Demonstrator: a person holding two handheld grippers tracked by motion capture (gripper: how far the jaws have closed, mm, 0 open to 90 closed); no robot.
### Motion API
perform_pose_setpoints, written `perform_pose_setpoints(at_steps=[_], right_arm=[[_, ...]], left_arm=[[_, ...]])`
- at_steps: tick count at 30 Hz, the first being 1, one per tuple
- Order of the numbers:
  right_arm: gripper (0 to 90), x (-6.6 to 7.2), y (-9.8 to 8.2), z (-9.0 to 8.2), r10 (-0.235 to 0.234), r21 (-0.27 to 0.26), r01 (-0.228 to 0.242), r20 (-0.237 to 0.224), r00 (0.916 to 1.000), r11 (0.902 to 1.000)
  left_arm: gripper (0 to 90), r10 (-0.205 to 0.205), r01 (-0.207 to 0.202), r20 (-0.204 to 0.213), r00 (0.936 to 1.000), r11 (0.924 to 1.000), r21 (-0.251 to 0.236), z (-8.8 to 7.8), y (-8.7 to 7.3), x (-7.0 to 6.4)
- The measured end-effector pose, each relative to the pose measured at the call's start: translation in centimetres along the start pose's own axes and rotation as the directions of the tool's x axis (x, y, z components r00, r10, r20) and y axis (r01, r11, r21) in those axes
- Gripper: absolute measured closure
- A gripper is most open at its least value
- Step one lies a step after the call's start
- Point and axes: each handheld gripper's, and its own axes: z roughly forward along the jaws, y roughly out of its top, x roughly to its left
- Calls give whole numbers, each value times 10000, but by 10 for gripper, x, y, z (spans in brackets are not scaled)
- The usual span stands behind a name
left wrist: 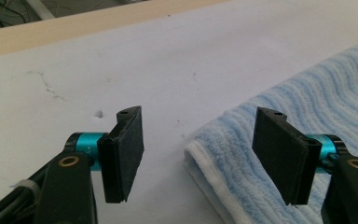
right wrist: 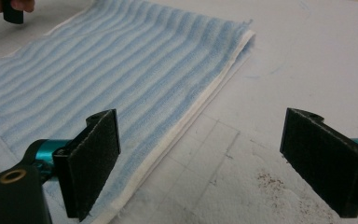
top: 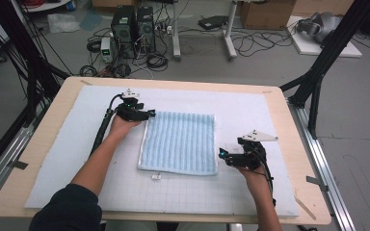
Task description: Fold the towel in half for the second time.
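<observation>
Blue striped towel [top: 179, 142] lies folded flat in the middle of the white mat [top: 62, 144], which covers the wooden table [top: 9, 178]. Small white tag [top: 156, 176] sticks out at its near edge.

L gripper [top: 150, 114] sits at the towel's far-left corner. In the left gripper view its jaws are apart w/ the white-edged folded corner [left wrist: 205, 158] between them, pads not pressing on it: open, nothing gripped.

R gripper [top: 221, 155] is just beside the towel's near-right corner, low over the mat. In the right gripper view jaws stand wide; towel edge [right wrist: 200, 105] runs near one pad, bare mat under the gap. Also open, empty.

Nothing on the mat blocks either gripper.

Around: black frame posts both sides of the table, two PC towers [top: 134, 29] and tangled cables on the floor beyond, cardboard box [top: 267, 13] far back.
</observation>
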Motion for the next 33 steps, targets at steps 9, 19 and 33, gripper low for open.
perform_pose_setpoints(at_steps=[9,19,33], right_arm=[[112,1,0,5,-68,185,68,-29,10000,9998],[112,2,8,21,-167,415,173,-146,9998,9990],[114,-34,52,95,422,1295,-400,-141,9990,9908]], left_arm=[[542,630,-647,241,9977,9947,804,9,-3,-3],[833,749,-802,610,9953,9928,893,10,-4,-4],[838,617,-668,581,9964,9937,903,10,-4,-4]])
